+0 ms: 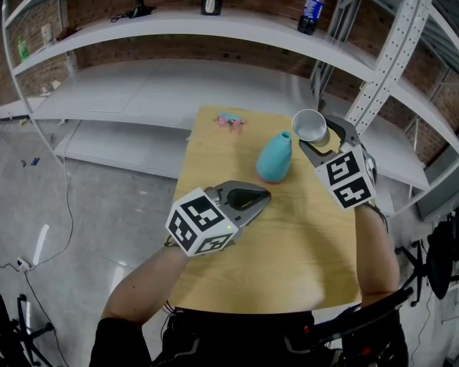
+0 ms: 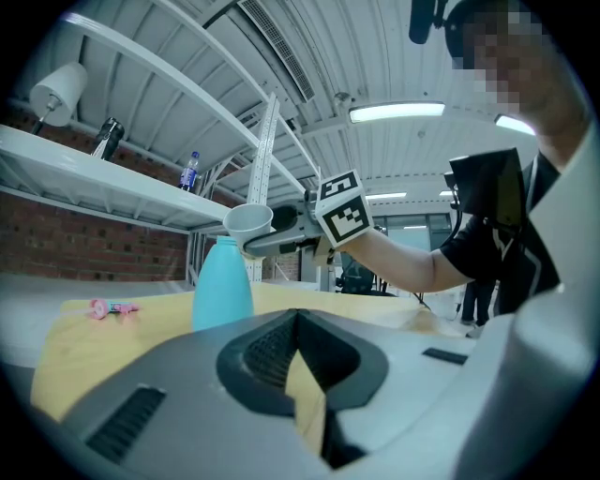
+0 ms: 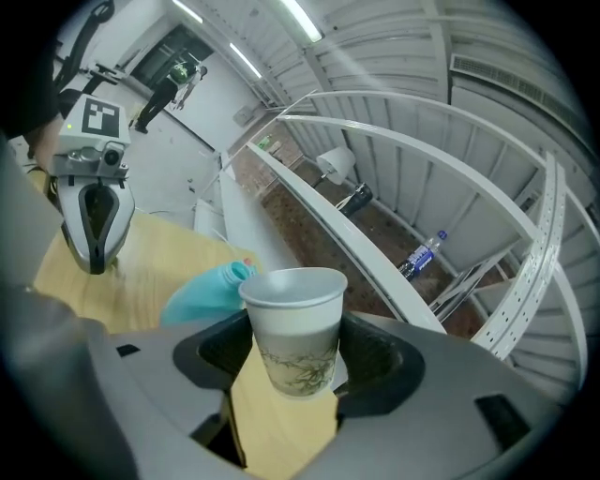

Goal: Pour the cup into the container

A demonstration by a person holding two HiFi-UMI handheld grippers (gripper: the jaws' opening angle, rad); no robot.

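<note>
A white paper cup with a leaf print is held upright in the air by my right gripper, whose jaws are shut on its lower half. In the right gripper view the cup fills the jaws of the right gripper. A teal bottle-shaped container stands on the wooden table, just left of and below the cup. The left gripper view has the cup just above the container mouth. My left gripper hovers shut and empty over the table, short of the container.
A small pink object lies near the table's far edge. White metal shelving runs behind and right of the table, with a blue bottle on the upper shelf. Grey floor lies to the left.
</note>
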